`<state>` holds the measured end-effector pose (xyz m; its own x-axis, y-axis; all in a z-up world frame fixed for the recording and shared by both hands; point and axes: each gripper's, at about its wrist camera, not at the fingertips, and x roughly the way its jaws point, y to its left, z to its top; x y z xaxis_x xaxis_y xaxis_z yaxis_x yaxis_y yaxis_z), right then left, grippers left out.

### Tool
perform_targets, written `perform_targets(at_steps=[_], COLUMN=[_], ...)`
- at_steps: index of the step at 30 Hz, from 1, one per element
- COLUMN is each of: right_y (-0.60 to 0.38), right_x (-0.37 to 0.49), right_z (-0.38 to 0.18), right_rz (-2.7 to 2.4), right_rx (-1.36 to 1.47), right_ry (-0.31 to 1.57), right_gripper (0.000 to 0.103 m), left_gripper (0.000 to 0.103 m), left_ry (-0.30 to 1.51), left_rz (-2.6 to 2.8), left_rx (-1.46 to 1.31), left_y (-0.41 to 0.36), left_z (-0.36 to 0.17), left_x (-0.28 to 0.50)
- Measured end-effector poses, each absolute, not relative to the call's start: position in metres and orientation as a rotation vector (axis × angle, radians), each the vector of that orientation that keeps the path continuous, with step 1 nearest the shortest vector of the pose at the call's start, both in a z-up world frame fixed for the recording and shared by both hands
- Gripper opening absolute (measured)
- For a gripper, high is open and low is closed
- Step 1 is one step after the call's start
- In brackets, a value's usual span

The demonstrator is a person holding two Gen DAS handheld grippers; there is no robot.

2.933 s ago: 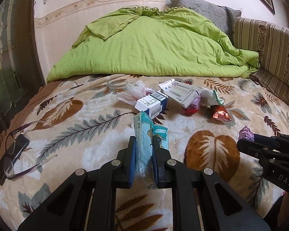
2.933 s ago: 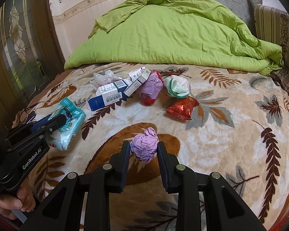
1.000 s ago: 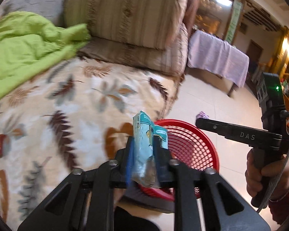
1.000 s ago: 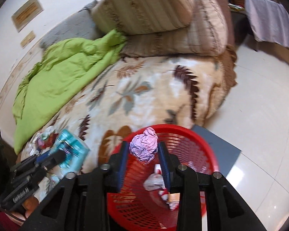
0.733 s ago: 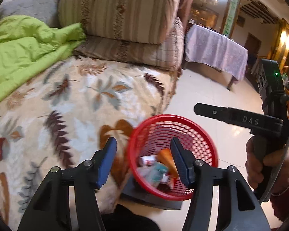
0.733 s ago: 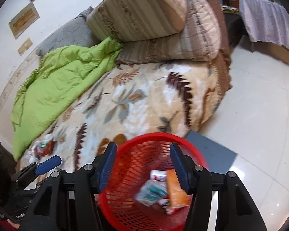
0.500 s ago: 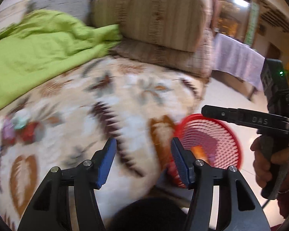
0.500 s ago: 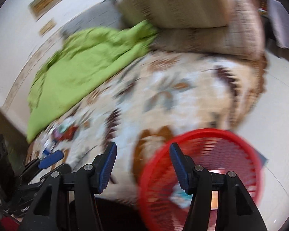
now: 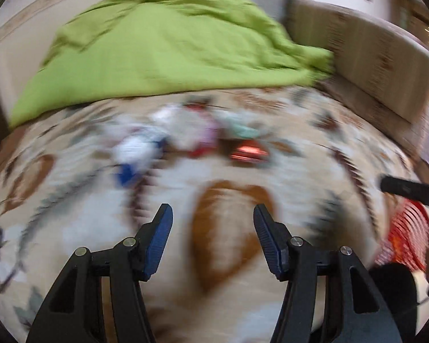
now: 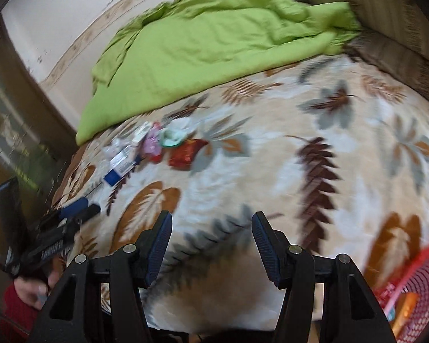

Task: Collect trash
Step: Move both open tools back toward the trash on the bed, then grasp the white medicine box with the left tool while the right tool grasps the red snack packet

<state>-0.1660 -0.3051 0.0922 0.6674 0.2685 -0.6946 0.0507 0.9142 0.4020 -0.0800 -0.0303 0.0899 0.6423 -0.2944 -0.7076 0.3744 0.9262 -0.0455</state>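
Note:
Both views are blurred by motion. My left gripper is open and empty, facing the leaf-patterned bed. A cluster of trash lies ahead of it: a blue-and-white box, a red wrapper and pale wrappers. My right gripper is also open and empty. In its view the same trash lies far left: the blue-and-white box, a red wrapper, a pink packet and a white-green wad. The red basket with trash inside sits at the bottom right, and the left gripper shows at left.
A green blanket is heaped at the back of the bed, with striped cushions to the right. The red basket stands off the bed's right edge. A door with glass is at the left. The right gripper's finger crosses the right side.
Both grippers opened over the red basket and dropped the teal packet and the purple wad in. Both then swung left, back toward the trash on the bed.

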Motion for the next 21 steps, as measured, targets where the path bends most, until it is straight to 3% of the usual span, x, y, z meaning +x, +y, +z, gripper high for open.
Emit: perform_targets(at_steps=[5,11,13,14,17,21], right_y=[-0.284,-0.273,-0.272,-0.272,-0.270,-0.262], right_x=[-0.144,-0.119,-0.110,-0.106,-0.092,-0.063], right_z=[0.092,0.083,0.081,0.080,0.077,0.072], right_rz=[0.169,0.180,0.179,0.180,0.188,0.210], right_rx=[0.382,0.350,0.346,0.345,0.341,0.323], right_ry=[0.845,0.880,0.887,0.890,0.897,0.910], right_gripper=[0.062,0.062,0.062,0.062,0.062,0.062], left_gripper=[0.058,0.058,0.044,0.014,0.007,0.006], left_ry=[0.808,0.837,0.850,0.868,0.892,0.895], left_rz=[-0.239,-0.226,-0.228,-0.226,-0.208,-0.226], left_rx=[0.074,0.071,0.088,0.099,0.111,0.095], left_y=[0.016,0.014,0.005,0.001,-0.008,-0.013], left_z=[0.074,0.051,0.044,0.040,0.032,0.036], left_x=[-0.023,0.023,0.035,0.039,0.039,0.019])
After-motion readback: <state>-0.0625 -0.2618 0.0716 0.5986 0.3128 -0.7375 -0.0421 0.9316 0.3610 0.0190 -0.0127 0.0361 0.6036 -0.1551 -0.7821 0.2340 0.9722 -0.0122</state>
